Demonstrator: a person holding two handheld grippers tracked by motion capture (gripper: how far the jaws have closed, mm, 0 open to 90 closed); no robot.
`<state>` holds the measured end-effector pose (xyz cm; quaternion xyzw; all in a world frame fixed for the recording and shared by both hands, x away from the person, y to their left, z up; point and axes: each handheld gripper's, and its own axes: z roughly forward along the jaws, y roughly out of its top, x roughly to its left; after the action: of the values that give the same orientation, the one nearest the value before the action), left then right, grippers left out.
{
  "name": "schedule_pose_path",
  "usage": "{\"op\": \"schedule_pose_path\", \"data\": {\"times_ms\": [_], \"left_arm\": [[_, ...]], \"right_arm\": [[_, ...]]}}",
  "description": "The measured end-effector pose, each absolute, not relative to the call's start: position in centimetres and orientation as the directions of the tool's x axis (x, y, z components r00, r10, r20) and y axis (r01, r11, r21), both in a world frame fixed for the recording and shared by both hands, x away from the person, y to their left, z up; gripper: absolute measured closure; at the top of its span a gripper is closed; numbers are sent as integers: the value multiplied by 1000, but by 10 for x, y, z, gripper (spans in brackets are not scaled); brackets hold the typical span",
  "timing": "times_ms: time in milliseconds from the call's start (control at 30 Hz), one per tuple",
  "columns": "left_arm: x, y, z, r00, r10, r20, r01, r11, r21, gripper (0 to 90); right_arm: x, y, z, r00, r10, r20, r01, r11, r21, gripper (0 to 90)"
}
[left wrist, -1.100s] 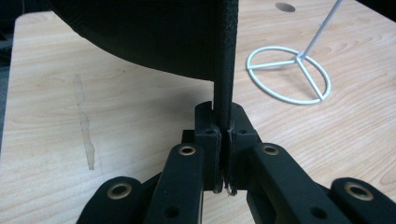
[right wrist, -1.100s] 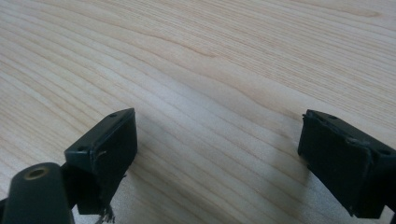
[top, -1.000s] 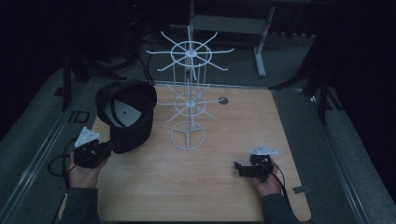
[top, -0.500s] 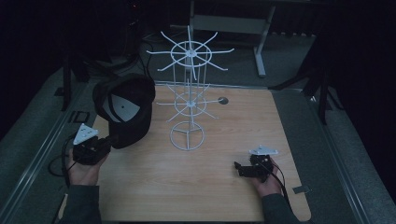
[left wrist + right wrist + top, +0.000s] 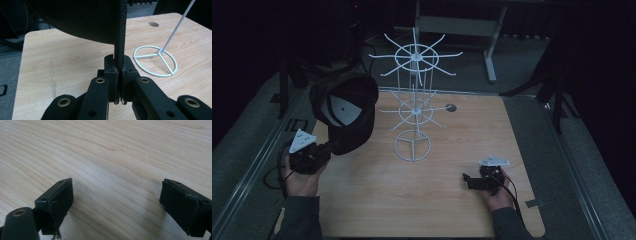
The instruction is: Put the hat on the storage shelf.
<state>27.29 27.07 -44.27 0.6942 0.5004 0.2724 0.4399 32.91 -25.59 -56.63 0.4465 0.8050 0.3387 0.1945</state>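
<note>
Right gripper [image 5: 468, 181] at 5 o'clock on the table [image 5: 452, 210], low over bare wood, jaws wide apart with nothing between them; idle. Left gripper [image 5: 331, 146] at 8 o'clock, jaws clamped tight on the brim edge of a black cap [image 5: 347, 112], which it holds up off the table toward 10 o'clock, just beside the white wire rack [image 5: 413, 100] at centre. Risk, as I judge it: the hold is on a thin strip of brim only, so the crown's weight could twist the cap or let it slip out. A swing toward the rack could also snag a wire arm and tip the light stand. Cap: dark fabric, stiff flat brim, underside turned up showing a pale grey lining with a small dark spot.
</note>
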Motion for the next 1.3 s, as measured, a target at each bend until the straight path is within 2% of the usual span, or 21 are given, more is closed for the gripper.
{"op": "schedule_pose_path", "data": {"times_ms": [767, 1267, 1300], "left_arm": [[270, 260, -433, 358, 931, -69, 410, -90, 908, 865], [269, 253, -420, 330, 942, -56, 381, -79, 921, 865], [269, 250, -416, 326, 945, -34, 376, -97, 921, 865]], "right_arm": [[329, -256, -566, -527, 850, -12, 586, 373, 720, 116], [329, -256, -566, -526, 850, -12, 586, 373, 720, 116], [329, -256, -566, -527, 850, -12, 586, 373, 720, 116]]}}
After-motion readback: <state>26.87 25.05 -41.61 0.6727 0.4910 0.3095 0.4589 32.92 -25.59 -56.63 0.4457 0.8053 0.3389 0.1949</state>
